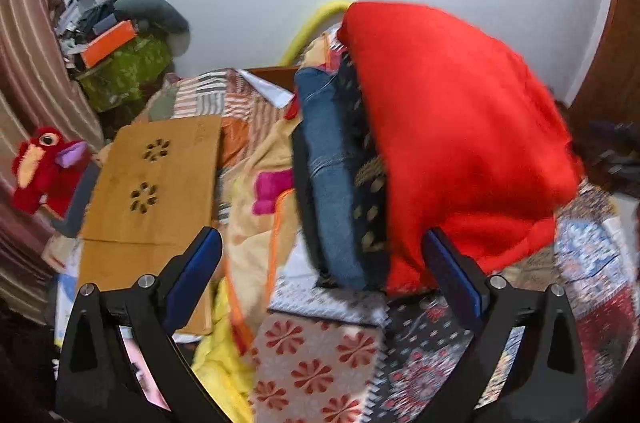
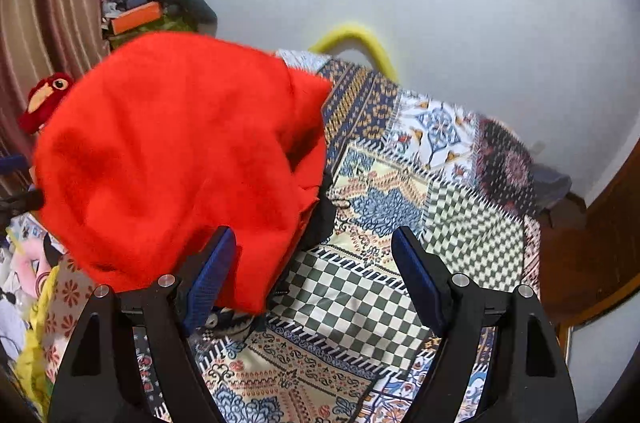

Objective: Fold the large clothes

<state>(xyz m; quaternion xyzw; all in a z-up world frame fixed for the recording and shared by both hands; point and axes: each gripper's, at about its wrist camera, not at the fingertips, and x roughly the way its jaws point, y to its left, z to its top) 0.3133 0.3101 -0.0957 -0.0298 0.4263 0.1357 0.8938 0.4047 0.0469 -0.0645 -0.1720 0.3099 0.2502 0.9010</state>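
A stack of clothes lies on the patterned bedspread (image 2: pixel 400 191). A bright red fleece garment (image 1: pixel 452 127) (image 2: pixel 172 151) covers it, bunched up. Beneath it I see folded blue jeans (image 1: pixel 332 183) and a dark gold-dotted garment (image 1: pixel 370 199). My left gripper (image 1: pixel 320 239) is open wide just in front of the stack's near end, and its right finger overlaps the red fleece's lower edge. My right gripper (image 2: pixel 313 235) is open at the stack's right side. Its left finger stands in front of the red fleece, and the pads press on nothing.
A wooden lap table (image 1: pixel 156 191) lies on the bed's left, beside a red plush toy (image 1: pixel 44 167). Boxes and bags are piled (image 1: pixel 116 51) in the back left corner by a striped curtain. A yellow hoop (image 2: pixel 360 39) leans on the wall. A wooden door (image 2: pixel 592 243) stands at right.
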